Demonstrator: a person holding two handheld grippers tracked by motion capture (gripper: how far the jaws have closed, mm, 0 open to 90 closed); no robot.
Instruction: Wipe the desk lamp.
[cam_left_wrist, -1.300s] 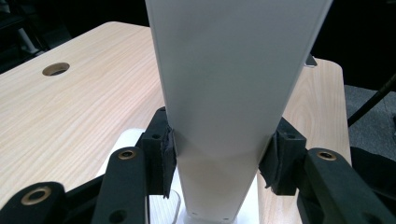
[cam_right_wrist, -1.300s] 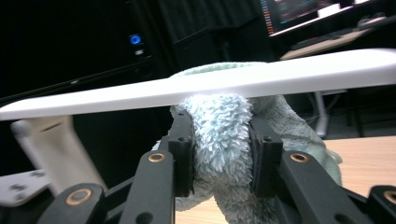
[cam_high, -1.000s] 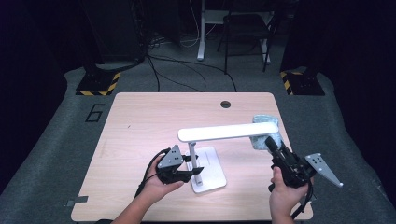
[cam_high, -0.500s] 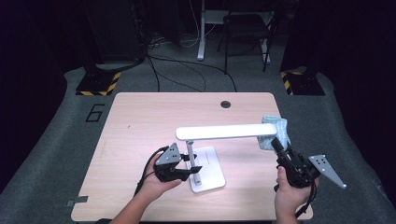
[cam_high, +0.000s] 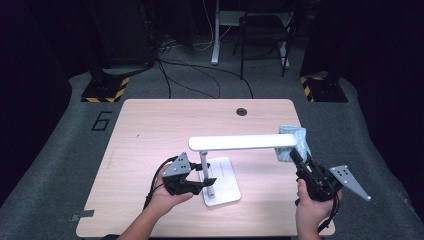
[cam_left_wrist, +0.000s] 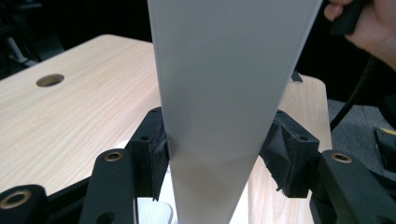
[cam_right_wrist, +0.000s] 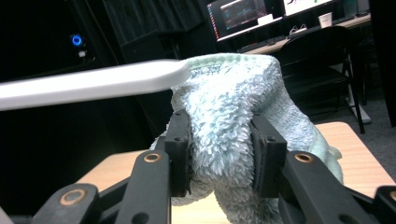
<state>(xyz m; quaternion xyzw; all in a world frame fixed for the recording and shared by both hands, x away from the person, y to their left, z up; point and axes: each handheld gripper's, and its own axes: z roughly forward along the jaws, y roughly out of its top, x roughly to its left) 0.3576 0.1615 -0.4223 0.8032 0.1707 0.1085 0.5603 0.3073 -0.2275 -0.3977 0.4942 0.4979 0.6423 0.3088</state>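
Observation:
A white desk lamp stands on the table, its flat base (cam_high: 225, 182) near the front edge and its long head (cam_high: 240, 142) level. My left gripper (cam_high: 207, 184) holds the lamp's post (cam_high: 204, 162) low down. In the left gripper view the white post (cam_left_wrist: 219, 93) sits between the jaws with both pads against its edges; the jaws have just been opening. My right gripper (cam_high: 292, 155) is shut on a light blue cloth (cam_high: 294, 137) at the right end of the head. The jaws have been easing open slightly, with the cloth (cam_right_wrist: 229, 107) still pinched beside the head's tip (cam_right_wrist: 93, 84).
The wooden table (cam_high: 150, 130) has a cable hole (cam_high: 241, 111) near its far edge. Beyond it lie cables, a chair (cam_high: 262, 30) and yellow-black striped stand feet (cam_high: 105, 92). My right hand is near the table's front right corner.
The right gripper and cloth have slid a little to the right and nearer along the lamp head, to its end. The left hand has kept still.

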